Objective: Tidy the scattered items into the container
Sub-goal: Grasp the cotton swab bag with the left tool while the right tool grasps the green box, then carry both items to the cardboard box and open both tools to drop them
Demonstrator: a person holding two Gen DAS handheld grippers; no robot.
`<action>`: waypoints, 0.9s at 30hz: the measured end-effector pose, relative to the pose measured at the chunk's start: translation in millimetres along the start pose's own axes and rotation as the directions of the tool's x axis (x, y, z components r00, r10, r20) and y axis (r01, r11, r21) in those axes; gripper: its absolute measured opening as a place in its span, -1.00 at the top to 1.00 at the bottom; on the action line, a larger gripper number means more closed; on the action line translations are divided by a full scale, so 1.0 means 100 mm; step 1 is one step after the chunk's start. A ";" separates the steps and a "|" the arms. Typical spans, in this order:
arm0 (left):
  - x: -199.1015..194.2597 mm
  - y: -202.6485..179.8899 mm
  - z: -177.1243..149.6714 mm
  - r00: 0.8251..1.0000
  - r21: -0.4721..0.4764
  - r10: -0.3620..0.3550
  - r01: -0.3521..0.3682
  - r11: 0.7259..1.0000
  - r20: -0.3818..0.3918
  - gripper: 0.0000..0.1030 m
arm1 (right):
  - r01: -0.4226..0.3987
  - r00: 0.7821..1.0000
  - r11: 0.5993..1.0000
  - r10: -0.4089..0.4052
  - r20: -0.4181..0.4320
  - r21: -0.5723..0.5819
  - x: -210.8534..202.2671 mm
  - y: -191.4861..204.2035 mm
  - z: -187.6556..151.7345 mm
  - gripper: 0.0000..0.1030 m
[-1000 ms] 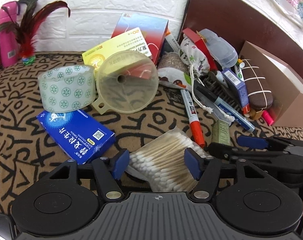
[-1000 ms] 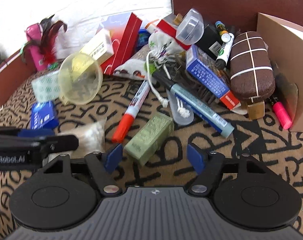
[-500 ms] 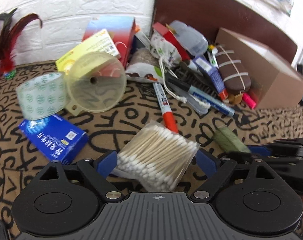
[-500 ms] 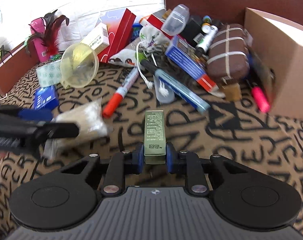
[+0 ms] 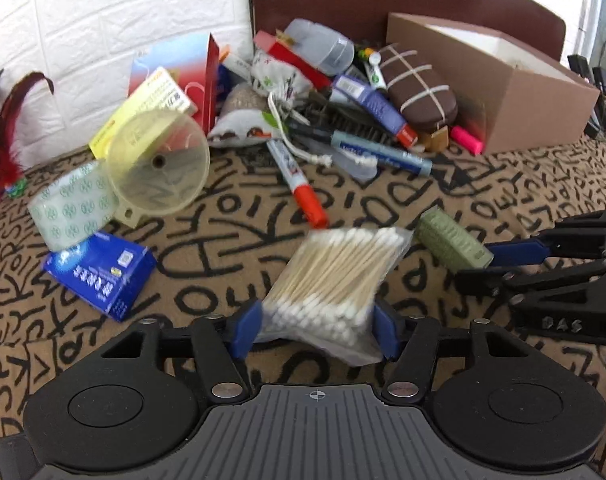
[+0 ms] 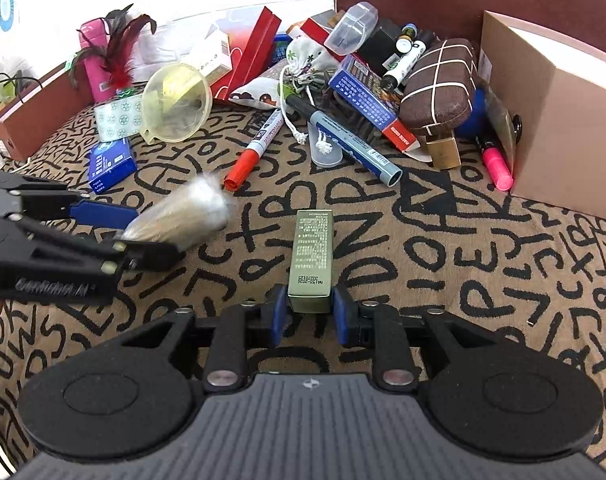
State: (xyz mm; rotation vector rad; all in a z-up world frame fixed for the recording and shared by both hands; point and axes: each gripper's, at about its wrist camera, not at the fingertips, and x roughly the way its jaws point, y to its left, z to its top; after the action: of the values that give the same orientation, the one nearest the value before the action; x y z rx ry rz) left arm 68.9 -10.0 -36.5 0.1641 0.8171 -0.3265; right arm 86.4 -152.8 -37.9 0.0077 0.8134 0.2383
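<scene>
Two hand-held grippers are each loaded. Left wrist view: the left hand-held gripper (image 5: 317, 330) is clamped on a clear bag of cotton swabs (image 5: 335, 280), both blue pads pressing the bag's sides, the bag lifted off the patterned desk cloth (image 5: 231, 240). To its right, the right hand-held gripper (image 5: 499, 258) carries a green carton (image 5: 453, 240). Beyond lie a red-capped marker (image 5: 299, 184), a yellow funnel (image 5: 159, 168), a tape roll (image 5: 73, 204) and a blue box (image 5: 101, 274). The brown cardboard box (image 5: 539, 92) stands at the far right, open-topped, beside the clutter pile.

Right wrist view: the right hand-held gripper (image 6: 309, 318) is closed on the near end of the green carton (image 6: 312, 260), which points forward, printed face up. The left hand-held gripper (image 6: 115, 236) enters from the left with the cotton swabs (image 6: 183, 216) blurred in its grip. The cardboard box (image 6: 563, 120) sits at the right edge, a pink highlighter (image 6: 497, 166) just beside its wall.
</scene>
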 end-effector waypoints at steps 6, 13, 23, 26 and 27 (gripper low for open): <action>0.21 -0.08 0.15 0.999 0.017 -0.022 0.022 1.000 -0.026 -0.60 | 0.007 1.000 1.000 -0.007 0.017 -0.010 0.05 0.02 0.07 0.22; 0.26 -0.06 0.15 0.998 0.007 -0.046 0.046 0.999 -0.044 -0.28 | -0.013 1.000 1.000 0.013 -0.003 -0.009 0.14 -0.02 0.09 0.49; 0.22 -0.15 0.19 0.995 -0.070 -0.077 0.073 0.995 -0.056 -0.08 | -0.061 0.998 0.998 0.061 0.007 0.029 0.11 -0.08 0.06 0.51; 0.08 -0.29 0.27 0.996 -0.057 -0.083 0.082 0.995 -0.018 -0.08 | -0.084 0.996 0.995 0.082 0.039 0.058 -0.06 -0.16 0.02 0.51; 0.03 -0.33 0.32 0.995 -0.055 -0.097 0.097 0.994 -0.002 -0.08 | -0.089 0.995 0.994 0.086 0.051 0.064 -0.12 -0.19 0.02 0.51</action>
State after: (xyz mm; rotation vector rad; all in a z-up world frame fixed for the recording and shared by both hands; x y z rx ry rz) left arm 80.9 -50.3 -17.9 0.0736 0.8399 -0.3948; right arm 83.5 -173.7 -29.6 0.1115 0.7739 0.2930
